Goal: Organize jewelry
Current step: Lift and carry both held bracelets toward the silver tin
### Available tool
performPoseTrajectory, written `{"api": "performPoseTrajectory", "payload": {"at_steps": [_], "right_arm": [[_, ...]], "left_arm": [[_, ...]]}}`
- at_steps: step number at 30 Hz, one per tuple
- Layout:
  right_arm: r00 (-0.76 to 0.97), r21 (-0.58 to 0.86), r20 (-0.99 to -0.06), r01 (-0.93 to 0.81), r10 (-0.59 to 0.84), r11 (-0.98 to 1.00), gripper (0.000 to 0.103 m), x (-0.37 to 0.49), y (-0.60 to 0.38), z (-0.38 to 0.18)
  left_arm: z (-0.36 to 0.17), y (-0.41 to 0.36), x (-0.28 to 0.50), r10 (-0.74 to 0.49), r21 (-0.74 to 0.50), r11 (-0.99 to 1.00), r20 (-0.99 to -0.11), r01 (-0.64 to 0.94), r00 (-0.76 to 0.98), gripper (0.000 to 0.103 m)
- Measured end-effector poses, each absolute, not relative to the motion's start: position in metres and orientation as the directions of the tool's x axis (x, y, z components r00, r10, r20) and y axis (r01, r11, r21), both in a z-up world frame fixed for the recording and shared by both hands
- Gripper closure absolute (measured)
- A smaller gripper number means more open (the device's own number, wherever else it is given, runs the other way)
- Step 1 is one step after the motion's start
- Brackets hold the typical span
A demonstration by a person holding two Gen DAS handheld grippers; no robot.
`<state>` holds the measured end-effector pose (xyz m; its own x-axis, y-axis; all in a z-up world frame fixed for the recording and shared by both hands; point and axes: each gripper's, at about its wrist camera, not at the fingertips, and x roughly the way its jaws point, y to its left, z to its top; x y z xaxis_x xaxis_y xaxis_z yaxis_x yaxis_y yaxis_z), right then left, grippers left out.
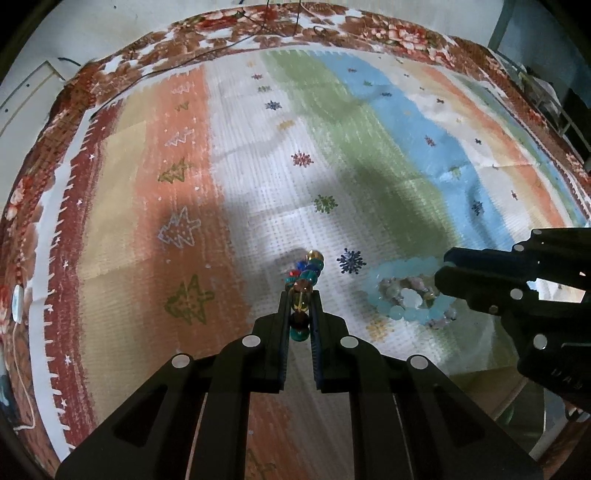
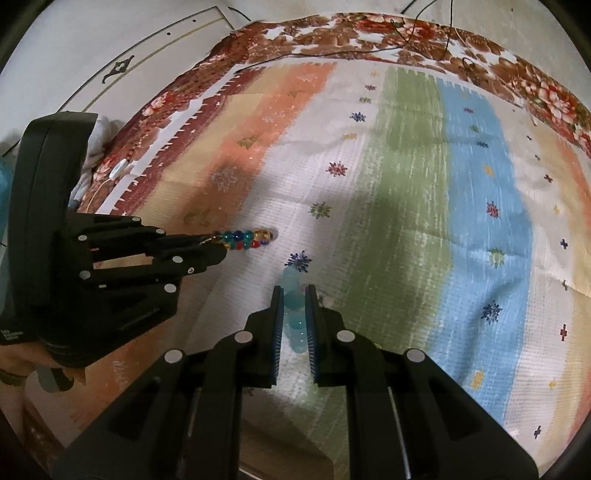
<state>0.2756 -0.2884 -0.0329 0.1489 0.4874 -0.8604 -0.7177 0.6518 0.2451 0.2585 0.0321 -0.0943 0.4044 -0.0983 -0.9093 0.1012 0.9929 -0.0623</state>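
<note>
My left gripper (image 1: 300,295) is shut on a bracelet of multicoloured glass beads (image 1: 306,275); the beads stick out past the fingertips just above the striped cloth. The same bracelet (image 2: 245,238) shows in the right wrist view, held by the left gripper (image 2: 218,249). My right gripper (image 2: 294,290) is shut on a pale turquoise bead bracelet (image 2: 295,321) that rests on the cloth. In the left wrist view this turquoise bracelet (image 1: 408,295) lies in a heap with small pinkish beads, and the right gripper (image 1: 441,271) comes in from the right.
A striped cloth (image 1: 258,155) with tree and snowflake prints covers the surface, over a brown floral blanket (image 1: 332,26). A thin black cable (image 2: 424,33) lies along the far edge. A white round object (image 1: 16,301) sits at the left border.
</note>
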Motion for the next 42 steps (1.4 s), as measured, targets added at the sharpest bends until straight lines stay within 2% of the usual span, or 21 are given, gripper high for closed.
{"api": "performPoseTrajectory", "payload": {"at_steps": [32,42], "right_arm": [[0.340,0.146,-0.810,-0.672,0.478,0.726,0.090,0.247,-0.347,0.021],[0.346,0.180,-0.787,-0.662,0.510,0.728,0.090,0.234,-0.366,0.034]], "left_arm": [[-0.032,0.028,0.211,-0.141,-0.111,0.990,-0.832,0.088,0.536,0.094],[-0.012,0.021,0.185,-0.151,-0.104,0.988,-0.796,0.112,0.586,0.094]]}}
